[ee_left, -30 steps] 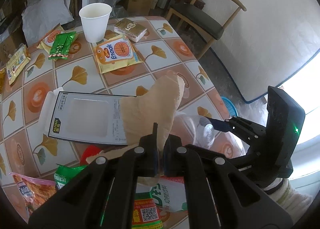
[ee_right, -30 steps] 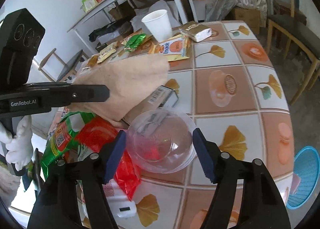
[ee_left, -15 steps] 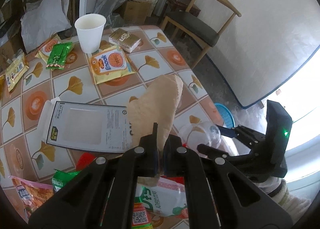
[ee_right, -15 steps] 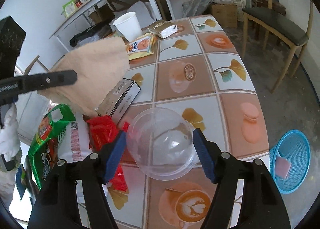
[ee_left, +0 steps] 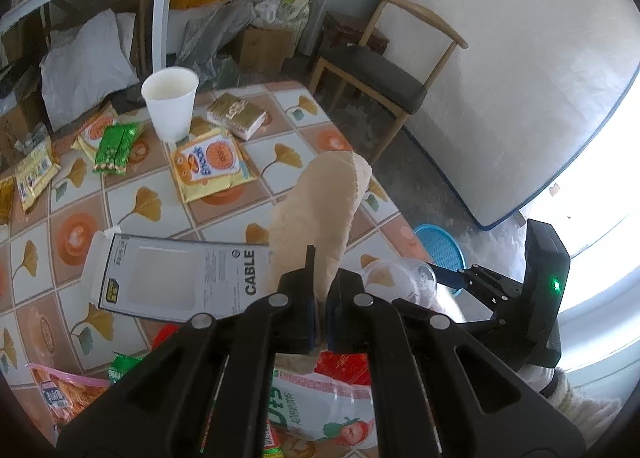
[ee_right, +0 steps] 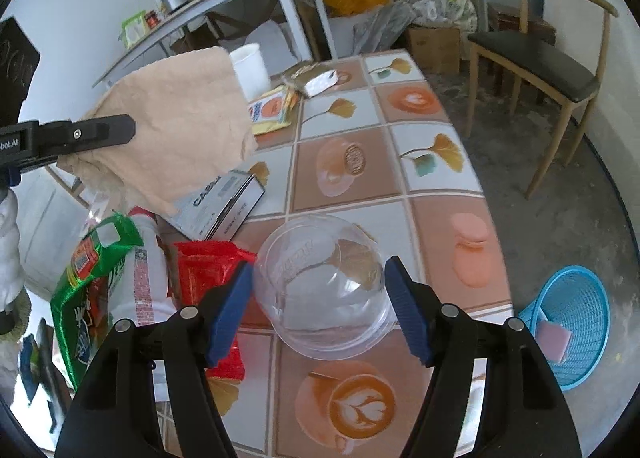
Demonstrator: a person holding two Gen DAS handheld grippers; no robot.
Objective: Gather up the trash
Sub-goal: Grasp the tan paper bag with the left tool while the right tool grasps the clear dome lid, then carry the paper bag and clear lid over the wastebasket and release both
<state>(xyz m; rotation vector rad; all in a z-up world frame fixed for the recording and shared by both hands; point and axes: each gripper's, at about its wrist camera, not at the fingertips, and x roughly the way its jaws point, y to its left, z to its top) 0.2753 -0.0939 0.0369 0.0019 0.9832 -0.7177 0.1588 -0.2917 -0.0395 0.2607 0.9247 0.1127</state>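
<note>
Above the littered tiled table (ee_right: 436, 162), the left gripper (ee_left: 320, 322) clamps a tan paper bag (ee_left: 316, 210); the right gripper (ee_right: 320, 310) pinches a clear plastic dome lid (ee_right: 324, 290) between its blue pads.

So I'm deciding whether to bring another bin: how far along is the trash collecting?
Early. Done: only a pink item lies in the blue basket on the floor. In hand: the left tongs pinch a tan paper bag, and the right tongs grip a clear plastic dome lid. Left: the paper cup, snack packets, cable box and wrappers on the table.
</note>
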